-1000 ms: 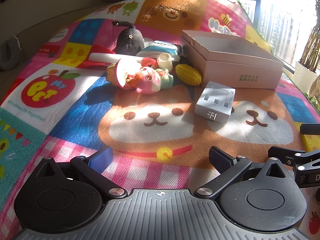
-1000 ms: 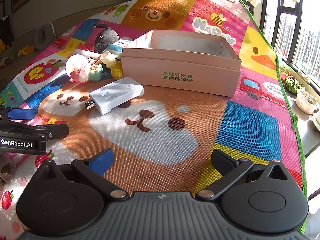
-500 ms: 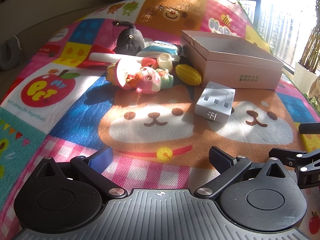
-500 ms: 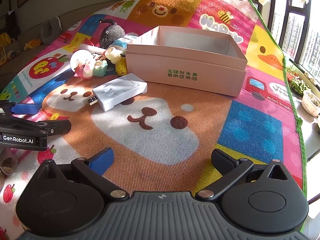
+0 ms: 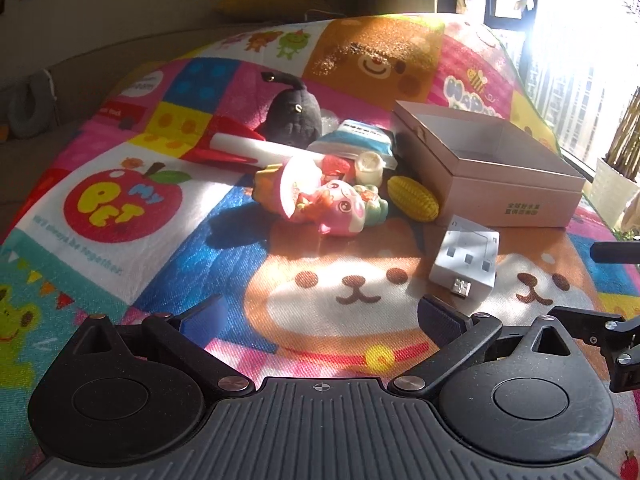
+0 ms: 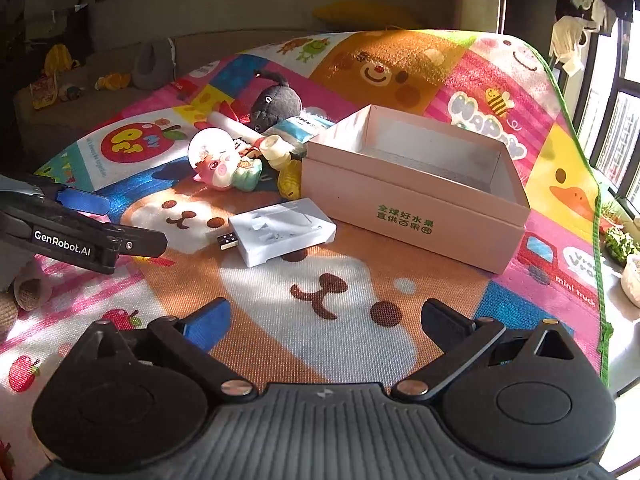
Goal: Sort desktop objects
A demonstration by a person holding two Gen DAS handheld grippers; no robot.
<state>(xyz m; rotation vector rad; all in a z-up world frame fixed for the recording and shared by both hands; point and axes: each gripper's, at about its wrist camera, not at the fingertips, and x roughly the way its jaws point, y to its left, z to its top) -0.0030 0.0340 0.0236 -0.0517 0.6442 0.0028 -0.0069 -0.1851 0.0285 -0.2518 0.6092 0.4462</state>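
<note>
With both my left tongs (image 5: 320,316) and right tongs (image 6: 326,320) spread empty, I'd pinch the light, rigid white adapter (image 6: 286,234) mid-frame across its long flat sides.

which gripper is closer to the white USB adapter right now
Left, though only narrowly. The left gripper sits just short of the white USB adapter, which lies ahead to its right. The right gripper has it farther ahead, to its left. Both are open and empty.
</note>
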